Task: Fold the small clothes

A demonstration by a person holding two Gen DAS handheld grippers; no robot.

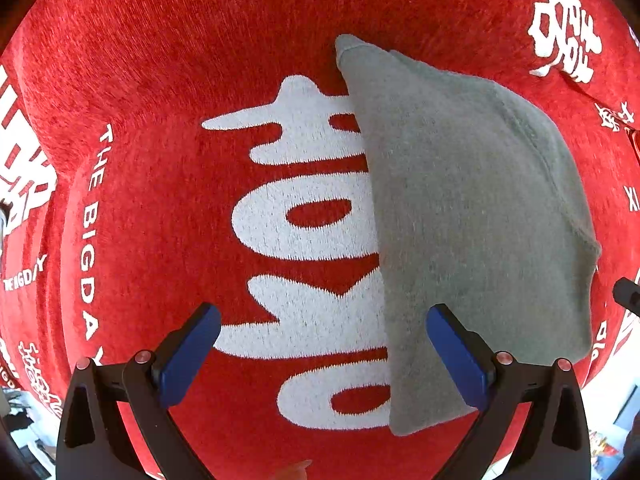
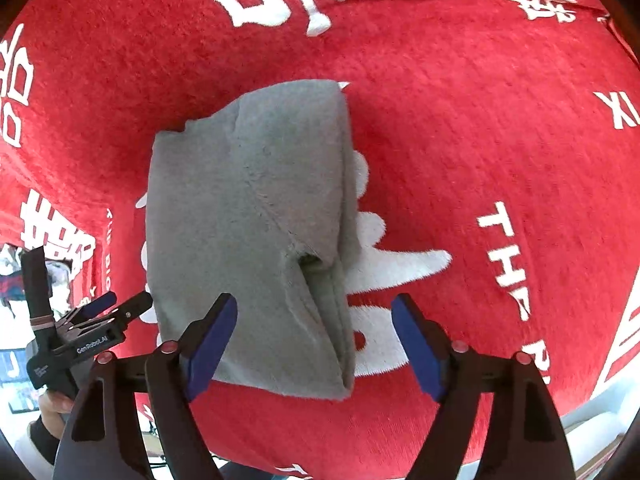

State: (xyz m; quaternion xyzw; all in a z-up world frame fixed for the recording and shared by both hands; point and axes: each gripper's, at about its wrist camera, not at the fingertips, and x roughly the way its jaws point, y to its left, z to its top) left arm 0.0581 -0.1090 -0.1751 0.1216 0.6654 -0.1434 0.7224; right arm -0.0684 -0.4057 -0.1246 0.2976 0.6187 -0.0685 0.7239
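Observation:
A small grey fleece garment [image 1: 472,216] lies folded into a compact stack on a red blanket [image 1: 168,80] with white lettering. It also shows in the right wrist view [image 2: 248,232], with a seam and a small opening on its top layer. My left gripper [image 1: 322,320] is open and empty, hovering over the garment's left edge. My right gripper [image 2: 314,312] is open and empty above the garment's near right edge. The left gripper also shows at the left of the right wrist view [image 2: 108,308], beside the garment.
The red blanket [image 2: 480,140] covers the whole surface and drops off at its near edge. Room clutter shows beyond the blanket edge at the lower left [image 2: 12,360] and a pale floor at the lower right [image 2: 600,420].

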